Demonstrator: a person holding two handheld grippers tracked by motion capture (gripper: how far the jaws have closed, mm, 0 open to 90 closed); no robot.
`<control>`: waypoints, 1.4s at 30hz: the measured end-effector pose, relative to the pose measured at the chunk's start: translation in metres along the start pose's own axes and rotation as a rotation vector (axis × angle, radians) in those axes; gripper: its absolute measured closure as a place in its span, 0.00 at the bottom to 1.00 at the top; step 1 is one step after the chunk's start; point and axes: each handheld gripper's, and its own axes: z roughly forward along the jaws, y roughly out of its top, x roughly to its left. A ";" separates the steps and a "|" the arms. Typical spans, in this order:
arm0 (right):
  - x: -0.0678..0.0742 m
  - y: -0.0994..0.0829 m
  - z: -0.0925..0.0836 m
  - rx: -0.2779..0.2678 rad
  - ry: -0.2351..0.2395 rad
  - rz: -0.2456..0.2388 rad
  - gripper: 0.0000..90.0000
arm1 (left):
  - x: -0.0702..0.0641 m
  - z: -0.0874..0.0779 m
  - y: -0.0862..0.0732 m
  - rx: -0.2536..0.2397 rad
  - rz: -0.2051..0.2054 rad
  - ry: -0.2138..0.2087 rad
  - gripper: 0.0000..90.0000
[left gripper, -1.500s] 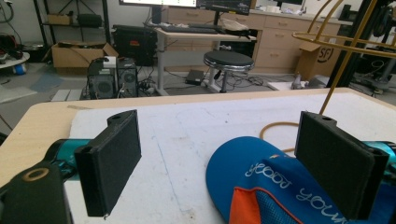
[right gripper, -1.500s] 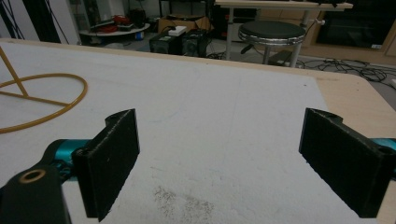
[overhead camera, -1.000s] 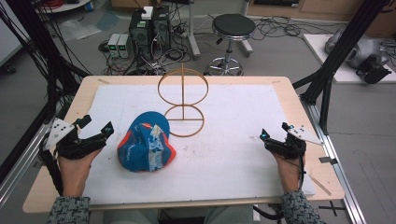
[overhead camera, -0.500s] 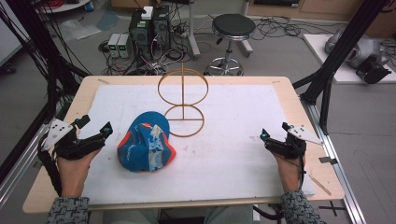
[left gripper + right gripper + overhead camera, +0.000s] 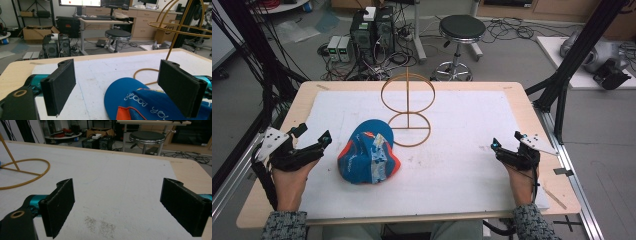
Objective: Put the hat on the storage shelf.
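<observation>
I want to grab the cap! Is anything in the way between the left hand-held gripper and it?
Nothing visible. The left hand-held gripper is open beside the blue and orange cap, with only bare white mat between them.

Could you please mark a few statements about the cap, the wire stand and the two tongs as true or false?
1. The left tongs are clamped on the cap. False: their jaws stand open, just left of the cap, holding nothing.
2. The cap lies on the white mat, beside the base ring of the gold wire stand. True.
3. The cap hangs on the stand's upright hoop. False: the hoop is bare; the cap is on the mat.
4. The right tongs are open over bare mat, far from the cap. True.
5. A black stool stands on the floor beyond the table. True.
</observation>
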 end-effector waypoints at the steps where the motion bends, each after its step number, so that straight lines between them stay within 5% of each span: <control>1: 0.000 0.000 0.000 -0.002 0.002 0.004 0.13 | 0.000 0.000 0.000 -0.001 -0.002 0.002 0.17; 42: -0.001 -0.001 0.001 0.022 0.009 0.001 0.13 | 0.002 -0.001 0.000 0.006 0.002 0.011 0.18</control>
